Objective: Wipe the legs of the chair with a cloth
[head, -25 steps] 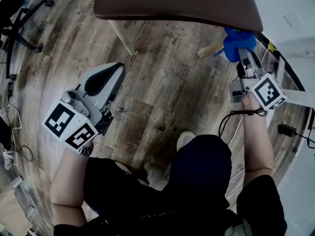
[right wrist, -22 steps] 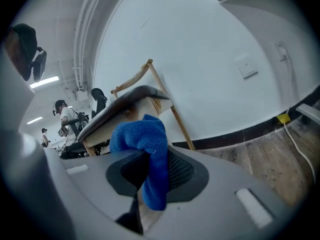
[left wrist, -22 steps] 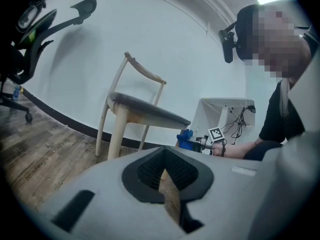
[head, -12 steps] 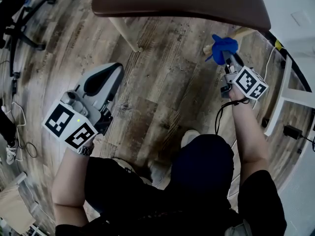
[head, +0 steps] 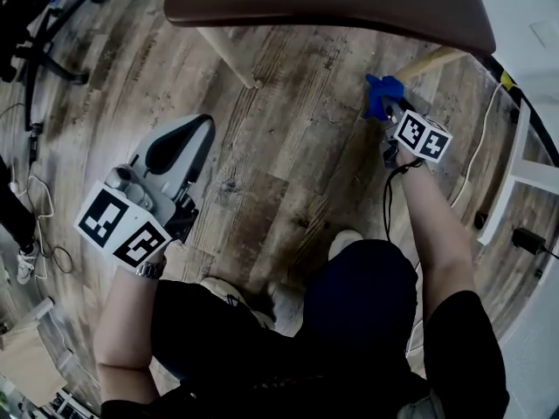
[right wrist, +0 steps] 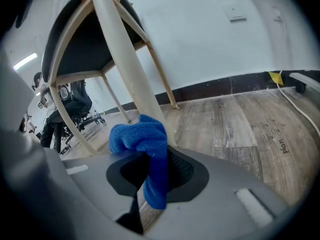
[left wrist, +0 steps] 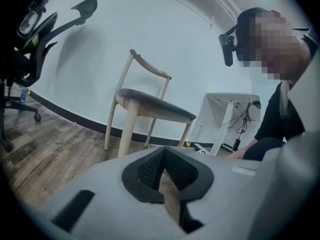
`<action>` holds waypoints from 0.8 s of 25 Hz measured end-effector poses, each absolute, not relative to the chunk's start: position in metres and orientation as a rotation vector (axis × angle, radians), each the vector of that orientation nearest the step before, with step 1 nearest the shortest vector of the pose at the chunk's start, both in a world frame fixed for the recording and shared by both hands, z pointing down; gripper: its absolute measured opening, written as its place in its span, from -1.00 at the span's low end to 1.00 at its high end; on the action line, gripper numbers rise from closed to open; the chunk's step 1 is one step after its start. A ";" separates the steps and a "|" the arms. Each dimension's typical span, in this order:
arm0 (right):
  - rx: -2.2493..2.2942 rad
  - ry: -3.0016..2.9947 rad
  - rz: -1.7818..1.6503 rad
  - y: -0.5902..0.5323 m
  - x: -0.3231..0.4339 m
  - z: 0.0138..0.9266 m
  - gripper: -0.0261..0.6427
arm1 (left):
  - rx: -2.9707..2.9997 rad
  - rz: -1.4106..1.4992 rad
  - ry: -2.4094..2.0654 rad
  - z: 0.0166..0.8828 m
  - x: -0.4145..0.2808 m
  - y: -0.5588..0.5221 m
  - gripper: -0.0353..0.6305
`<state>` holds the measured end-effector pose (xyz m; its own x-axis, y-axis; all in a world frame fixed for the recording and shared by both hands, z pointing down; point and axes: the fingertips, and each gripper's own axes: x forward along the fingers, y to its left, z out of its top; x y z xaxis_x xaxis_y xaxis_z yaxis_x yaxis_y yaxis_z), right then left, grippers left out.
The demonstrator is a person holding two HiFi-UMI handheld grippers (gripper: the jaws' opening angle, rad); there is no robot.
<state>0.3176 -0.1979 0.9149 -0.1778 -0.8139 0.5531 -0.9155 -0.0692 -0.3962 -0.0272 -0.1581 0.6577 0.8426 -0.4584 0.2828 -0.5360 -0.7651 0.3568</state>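
The right tongs (right wrist: 150, 176) are closed on a blue cloth (right wrist: 146, 140). One end of the cloth hangs down between the jaws, and the rest is bunched above them. The bunched part lies against the pale wooden leg (right wrist: 125, 69) of the chair, low on the leg, close to the floor (right wrist: 240, 129).

In the head view the same right tongs (head: 388, 112) are stretched forward under the right edge of the brown chair seat (head: 314, 7). The cloth (head: 381, 92) sits there at the lower end of the slanted front leg (head: 434, 58). A second pale leg (head: 229, 57) stands well apart to the left.

The left tongs (head: 179, 147) are held low at the person's left side, over the wooden floor and away from the chair. In their own view the left tongs (left wrist: 167, 184) are drawn together to a narrow slit (only floor shows through it) and they hold nothing. Beyond them stands the whole chair (left wrist: 145, 104) in front of a white wall, with a black office chair (left wrist: 30, 34) at the left and a white table (left wrist: 230, 104) at the right.
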 end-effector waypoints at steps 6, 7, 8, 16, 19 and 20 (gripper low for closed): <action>1.847 -1.885 1.149 -0.194 0.324 0.970 -0.66 | 2.584 0.274 -0.754 0.661 -0.035 -0.157 -0.88; 1.839 -1.866 1.160 -0.194 0.325 0.976 -0.66 | 2.580 0.276 -0.760 0.661 -0.037 -0.158 -0.88; 1.835 -1.853 1.170 -0.194 0.326 0.980 -0.66 | 2.577 0.278 -0.766 0.661 -0.039 -0.158 -0.88; 1.811 -1.852 1.207 -0.194 0.325 0.984 -0.67 | 2.577 0.271 -0.768 0.662 -0.040 -0.159 -0.88; 1.806 -1.840 1.195 -0.191 0.327 0.979 -0.67 | 2.583 0.275 -0.757 0.662 -0.037 -0.157 -0.88; 1.807 -1.840 1.187 -0.189 0.328 0.976 -0.67 | 2.584 0.274 -0.755 0.662 -0.036 -0.157 -0.88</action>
<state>0.3280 -0.1893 0.9762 -0.1623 -0.6817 0.7134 -0.9309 -0.1339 -0.3398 -0.0365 -0.1568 0.6616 0.8321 -0.4651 0.3020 -0.5505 -0.7584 0.3489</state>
